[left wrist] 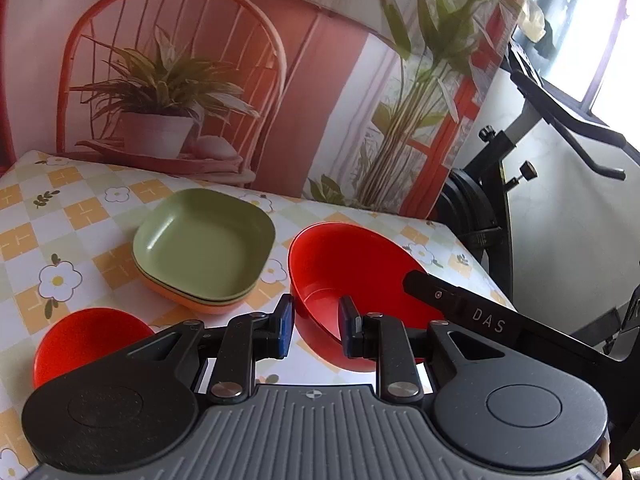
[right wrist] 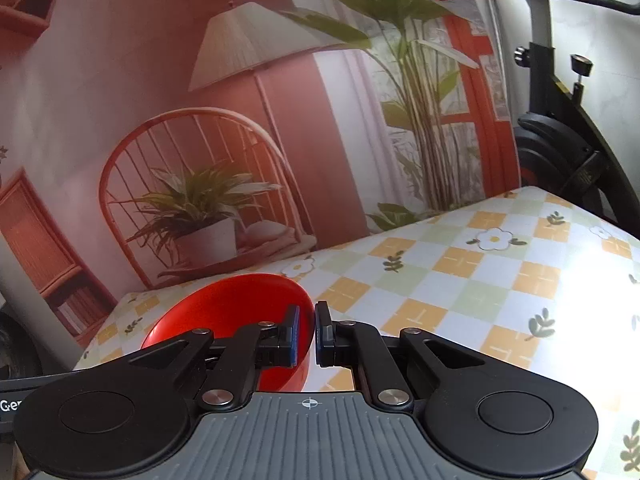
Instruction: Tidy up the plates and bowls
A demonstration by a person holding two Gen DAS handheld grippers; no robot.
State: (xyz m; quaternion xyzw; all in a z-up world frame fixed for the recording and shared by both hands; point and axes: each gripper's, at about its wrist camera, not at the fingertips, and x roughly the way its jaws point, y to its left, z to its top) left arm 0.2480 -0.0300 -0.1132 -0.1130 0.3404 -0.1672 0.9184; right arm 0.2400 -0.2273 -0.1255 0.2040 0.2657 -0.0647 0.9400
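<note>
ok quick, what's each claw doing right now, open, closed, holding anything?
Left claw: open, holding nothing, tips near the rim of the red bowl.
Right claw: shut on that red bowl's rim.

Daylight pours in from a window [left wrist: 592, 40] at the upper right of the left wrist view, blown out to plain white so that nothing shows through the panes. The same light whitens the near right part of the desk [right wrist: 580, 320] in the right wrist view. The printed backdrop [left wrist: 320, 100] looks washed and slightly hazy (a pinkish veil lies over its left side). A soft sheen sits inside the green plate [left wrist: 204, 240] and the red bowl [left wrist: 344, 268]. Both pictures bow strongly at the edges, and their corners darken. Focus is fairly sharp throughout.
</note>
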